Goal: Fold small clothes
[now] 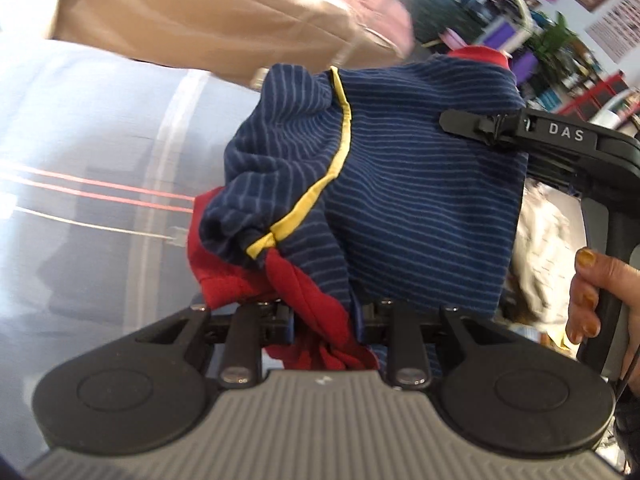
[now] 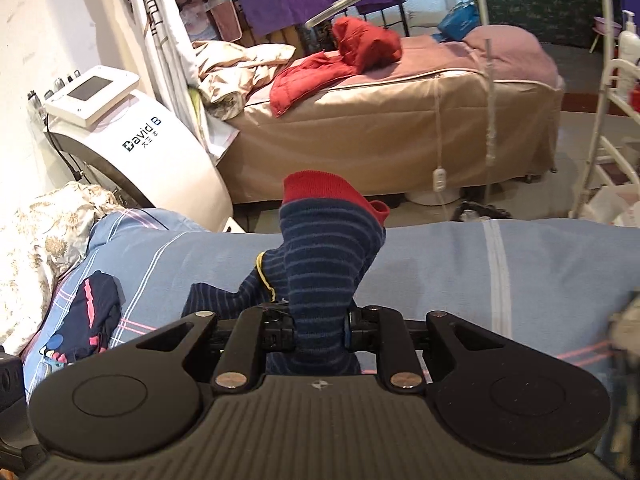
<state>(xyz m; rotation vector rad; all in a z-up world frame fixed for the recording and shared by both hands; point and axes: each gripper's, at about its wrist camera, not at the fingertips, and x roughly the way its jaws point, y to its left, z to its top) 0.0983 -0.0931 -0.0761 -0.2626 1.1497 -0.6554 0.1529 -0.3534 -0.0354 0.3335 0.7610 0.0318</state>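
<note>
A small navy striped garment (image 1: 400, 200) with yellow piping and red trim hangs bunched above the blue bed sheet (image 1: 80, 140). My left gripper (image 1: 326, 320) is shut on its red and navy edge, and the cloth hides the fingertips. One black finger (image 1: 472, 126) of the right gripper, held by a hand (image 1: 592, 296), clamps the garment's far side. In the right wrist view my right gripper (image 2: 320, 330) is shut on a navy fold of the garment (image 2: 324, 264). The red cuff (image 2: 320, 190) stands up above the jaws.
A dark garment with pink stripes (image 2: 88, 316) lies at the left of the sheet (image 2: 520, 272), beside a floral quilt (image 2: 40, 232). Beyond are a white machine (image 2: 140, 148), a tan-covered bed (image 2: 380, 128) with red clothes (image 2: 360, 44), and a white metal rack (image 2: 608, 120).
</note>
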